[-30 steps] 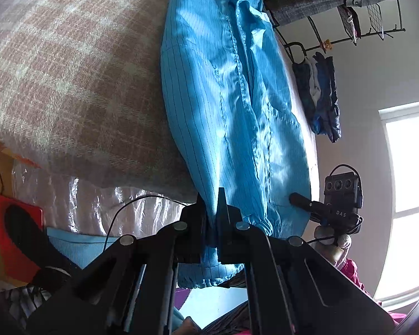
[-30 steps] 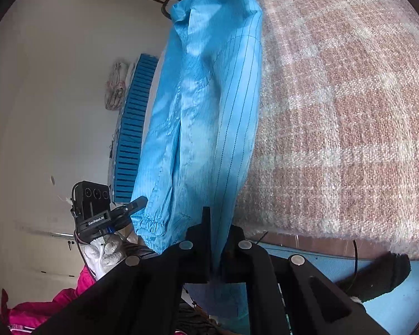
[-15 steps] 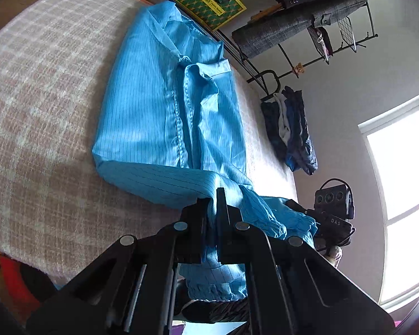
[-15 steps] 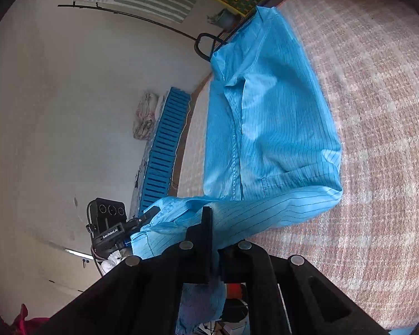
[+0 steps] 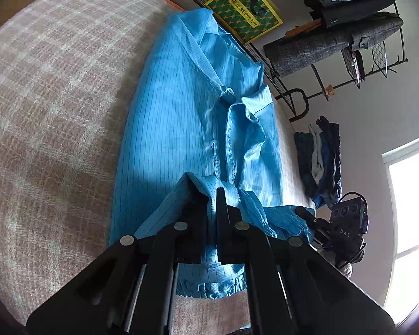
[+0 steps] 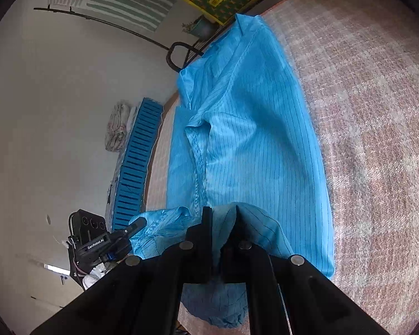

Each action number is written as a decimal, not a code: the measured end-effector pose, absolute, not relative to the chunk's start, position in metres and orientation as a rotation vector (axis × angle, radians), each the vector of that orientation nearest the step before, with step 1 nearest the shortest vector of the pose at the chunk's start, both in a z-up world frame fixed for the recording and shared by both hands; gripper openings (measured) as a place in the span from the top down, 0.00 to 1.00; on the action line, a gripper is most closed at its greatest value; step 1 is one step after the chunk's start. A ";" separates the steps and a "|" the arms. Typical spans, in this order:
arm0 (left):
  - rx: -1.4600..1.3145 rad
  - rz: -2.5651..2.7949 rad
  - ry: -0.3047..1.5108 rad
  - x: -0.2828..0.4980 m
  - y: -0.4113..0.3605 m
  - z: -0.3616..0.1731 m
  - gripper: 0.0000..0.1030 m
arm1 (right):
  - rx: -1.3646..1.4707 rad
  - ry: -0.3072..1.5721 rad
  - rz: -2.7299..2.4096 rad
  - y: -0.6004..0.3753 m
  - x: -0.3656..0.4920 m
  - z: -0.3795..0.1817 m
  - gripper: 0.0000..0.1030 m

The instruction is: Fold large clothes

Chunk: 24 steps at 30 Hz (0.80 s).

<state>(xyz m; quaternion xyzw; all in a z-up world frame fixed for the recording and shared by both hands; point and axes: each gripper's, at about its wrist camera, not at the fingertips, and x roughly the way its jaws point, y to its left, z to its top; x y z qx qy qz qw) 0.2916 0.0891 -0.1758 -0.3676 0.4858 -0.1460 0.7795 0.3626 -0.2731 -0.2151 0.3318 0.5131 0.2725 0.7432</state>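
Observation:
A large blue pinstriped garment (image 5: 181, 117) lies lengthwise on a pink plaid bed cover (image 5: 47, 97), collar toward the far end. My left gripper (image 5: 211, 195) is shut on its near hem, lifted and folded over the body. In the right wrist view the same garment (image 6: 251, 128) stretches away, and my right gripper (image 6: 222, 215) is shut on another part of the lifted hem. Each view shows the other gripper beside the hem: the right one (image 5: 307, 213), the left one (image 6: 134, 226). An elastic cuff hangs below the fingers.
A metal rack (image 5: 349, 36) with folded grey and denim clothes stands beyond the bed. A yellow-green framed picture (image 5: 243, 14) leans at the bed's far end. Dark clothes (image 5: 321, 162) hang by a bright window. A blue slatted panel (image 6: 137, 162) leans against the wall.
Both grippers have carried the hem up from the bed's near edge and forward over the garment, so the lower part now doubles over the body.

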 end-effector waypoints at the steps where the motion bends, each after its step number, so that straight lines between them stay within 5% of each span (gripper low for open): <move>1: -0.795 -0.310 1.058 0.294 0.088 -0.179 0.98 | 0.722 1.133 0.592 -0.272 0.366 -0.218 0.99; 10: -0.756 -0.252 1.119 0.312 0.084 -0.203 0.93 | 0.662 1.192 0.532 -0.277 0.382 -0.246 0.91; 12: -0.764 -0.268 1.116 0.313 0.086 -0.201 0.81 | 0.670 1.180 0.557 -0.280 0.381 -0.240 0.61; 14: -0.766 -0.276 1.094 0.311 0.089 -0.193 0.60 | 0.675 1.147 0.580 -0.290 0.376 -0.229 0.54; 19: -0.775 -0.276 1.031 0.299 0.104 -0.171 0.54 | 0.669 1.089 0.593 -0.320 0.360 -0.210 0.58; 24: -0.673 -0.250 1.060 0.263 0.118 -0.167 0.54 | 0.587 1.080 0.624 -0.342 0.330 -0.207 0.76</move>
